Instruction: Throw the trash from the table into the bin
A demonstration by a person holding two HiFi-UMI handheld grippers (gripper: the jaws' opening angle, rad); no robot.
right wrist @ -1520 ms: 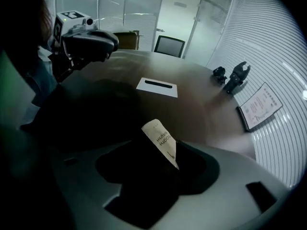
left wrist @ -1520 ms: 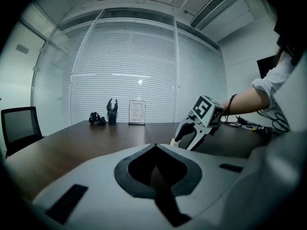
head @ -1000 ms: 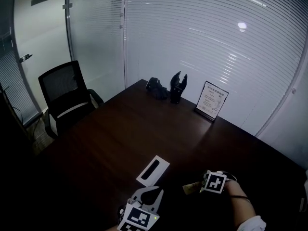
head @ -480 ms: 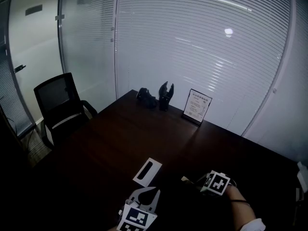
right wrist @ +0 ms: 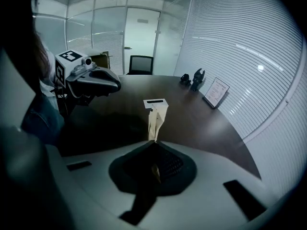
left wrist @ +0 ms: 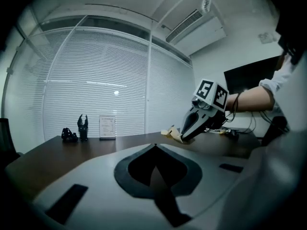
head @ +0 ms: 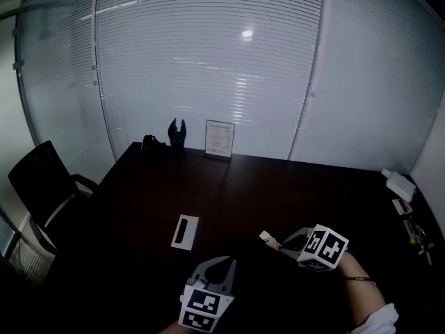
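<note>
Dark table (head: pixel 243 193), blinds (head: pixel 208 61); right gripper (head: pixel 278 244) jaws tight on scrap (head: pixel 265 238), left gripper (head: pixel 228 261) jaws together

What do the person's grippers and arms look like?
The left gripper and the right gripper have pale grey, pointed jaws with dark insides. Each carries a white cube with black square markers. The right arm has a white sleeve and a thin dark wristband.

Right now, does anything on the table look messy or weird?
Two things. A crumpled paper scrap sticks out of the right tool, pinched in its shut tips. A flat white card with a dark slot lies all alone in the middle of the table. Nothing looks spilled or broken.
</note>
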